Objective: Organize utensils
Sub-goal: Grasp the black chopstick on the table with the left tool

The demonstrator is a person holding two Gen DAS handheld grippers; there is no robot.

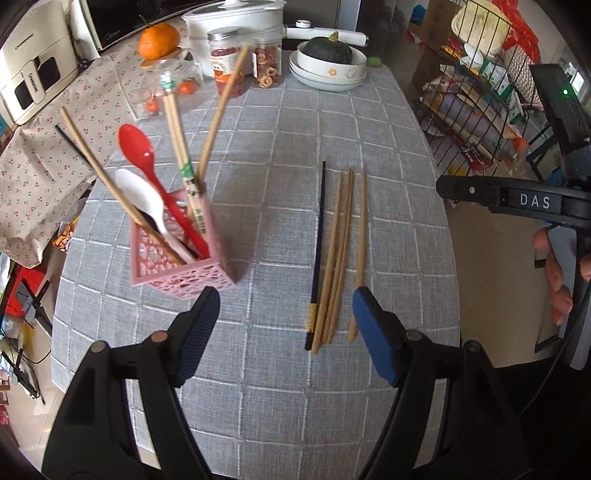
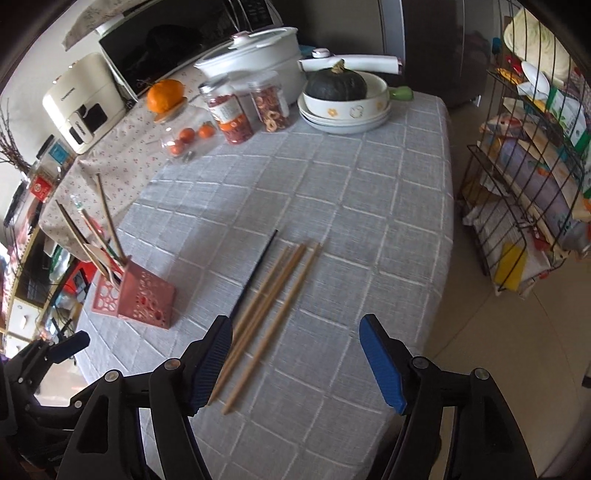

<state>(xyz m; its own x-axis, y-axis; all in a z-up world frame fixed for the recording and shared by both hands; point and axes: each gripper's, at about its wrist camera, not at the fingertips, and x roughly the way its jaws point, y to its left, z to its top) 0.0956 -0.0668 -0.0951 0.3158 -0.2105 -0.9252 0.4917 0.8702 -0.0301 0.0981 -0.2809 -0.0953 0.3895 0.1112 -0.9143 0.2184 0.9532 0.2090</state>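
A pink perforated utensil holder (image 1: 181, 266) stands on the grey checked tablecloth (image 1: 280, 387), holding a red spoon (image 1: 138, 147), a white spoon (image 1: 138, 194) and several chopsticks. It also shows in the right wrist view (image 2: 136, 299). Several wooden chopsticks (image 1: 341, 254) and one black chopstick (image 1: 319, 251) lie side by side on the cloth; they also show in the right wrist view (image 2: 273, 295). My left gripper (image 1: 286, 328) is open and empty, just before their near ends. My right gripper (image 2: 295, 358) is open and empty over their near ends.
At the table's far end stand jars (image 1: 225, 61), an orange (image 1: 159, 40), a white pot (image 1: 236, 22) and stacked bowls with a dark squash (image 1: 328, 62). A wire rack (image 2: 535, 177) stands right of the table. The table's right edge (image 2: 448, 229) is close.
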